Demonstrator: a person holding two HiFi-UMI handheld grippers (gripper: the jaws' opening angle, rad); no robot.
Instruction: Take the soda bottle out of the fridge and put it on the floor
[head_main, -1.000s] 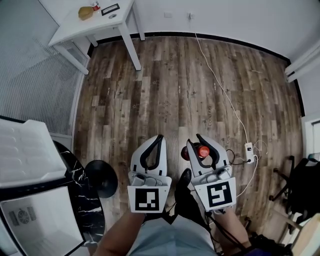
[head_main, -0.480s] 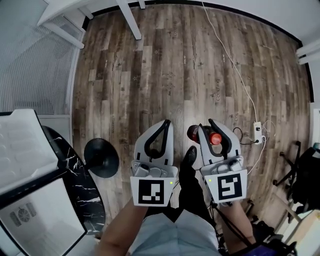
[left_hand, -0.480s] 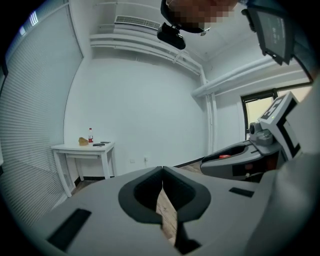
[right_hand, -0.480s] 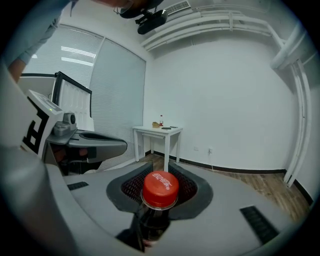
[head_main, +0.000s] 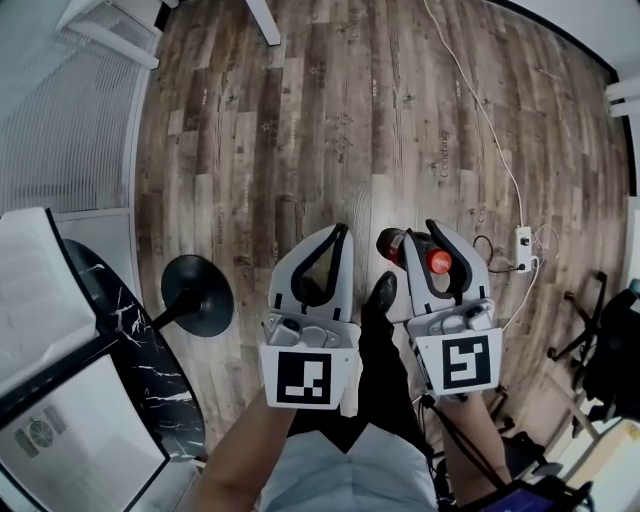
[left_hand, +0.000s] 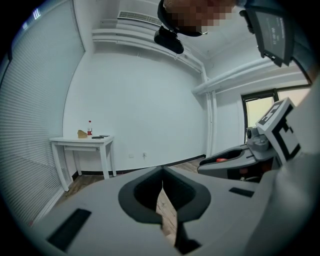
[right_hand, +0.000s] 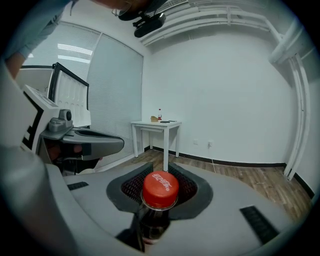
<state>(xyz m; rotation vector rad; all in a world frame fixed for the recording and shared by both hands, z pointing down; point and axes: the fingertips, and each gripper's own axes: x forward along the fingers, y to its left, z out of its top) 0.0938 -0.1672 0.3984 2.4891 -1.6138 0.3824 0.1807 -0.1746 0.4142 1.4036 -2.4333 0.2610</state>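
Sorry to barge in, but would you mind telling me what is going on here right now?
A person standing on the wooden floor holds a claw in each hand. The right claw is shut on the neck of a red-capped soda bottle, which it carries upright above the floor; the bottle is not yet set down. The left claw is shut and empty. The fridge stands open at the person's left.

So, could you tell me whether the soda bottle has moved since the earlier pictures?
Yes, slightly. In the head view the soda bottle, held by the right gripper, was level with the power strip; now it sits a little nearer the person.
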